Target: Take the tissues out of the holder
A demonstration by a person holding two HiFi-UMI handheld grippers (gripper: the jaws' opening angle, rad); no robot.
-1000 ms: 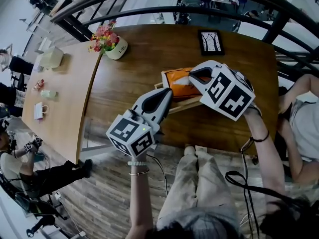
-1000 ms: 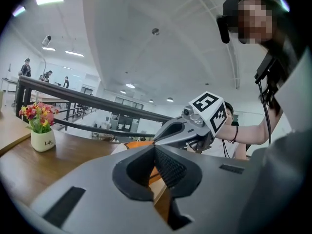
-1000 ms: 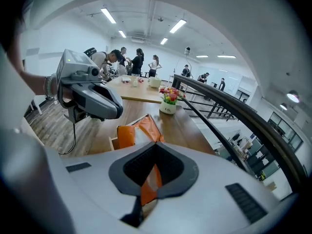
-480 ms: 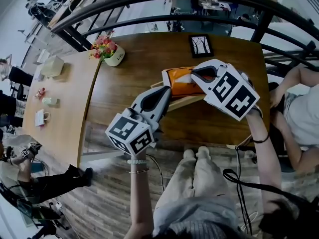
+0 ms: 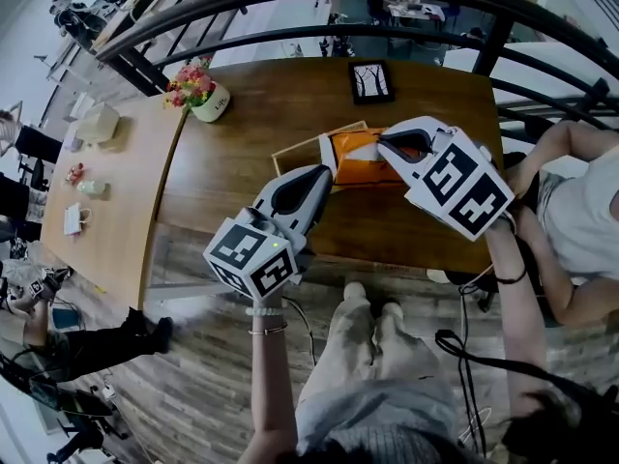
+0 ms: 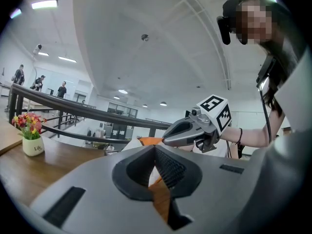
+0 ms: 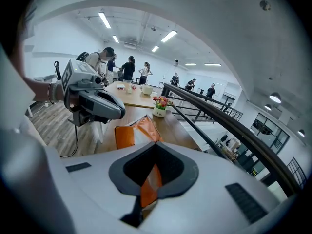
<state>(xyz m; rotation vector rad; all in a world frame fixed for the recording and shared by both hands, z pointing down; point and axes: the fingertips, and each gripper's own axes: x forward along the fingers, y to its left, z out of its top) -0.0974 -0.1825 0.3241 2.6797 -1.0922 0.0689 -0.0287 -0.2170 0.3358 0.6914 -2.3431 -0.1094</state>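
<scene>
An orange tissue pack [image 5: 360, 158] hangs between my two grippers above the brown table [image 5: 251, 182]. My left gripper [image 5: 327, 168] is shut on the pack's left end, and the orange wrapper shows wedged between its jaws [image 6: 155, 167]. My right gripper [image 5: 384, 146] is shut on the pack's right end, with an orange fold pinched in its jaws [image 7: 155, 172]. The shallow wooden holder [image 5: 295, 151] lies on the table just left of the pack, its frame showing bare. In the right gripper view the pack [image 7: 129, 133] stretches toward the left gripper [image 7: 117, 113].
A white pot of flowers [image 5: 203, 95] stands at the table's far left corner, and a small framed picture [image 5: 370, 82] at the far edge. A black railing [image 5: 319, 37] runs behind. A lighter table [image 5: 106, 191] with small items adjoins at left. A seated person [image 5: 580, 211] is close at right.
The tissue pack has come away to the right of the wooden holder, carried by both grippers. The holder's frame now shows apart from the pack.
</scene>
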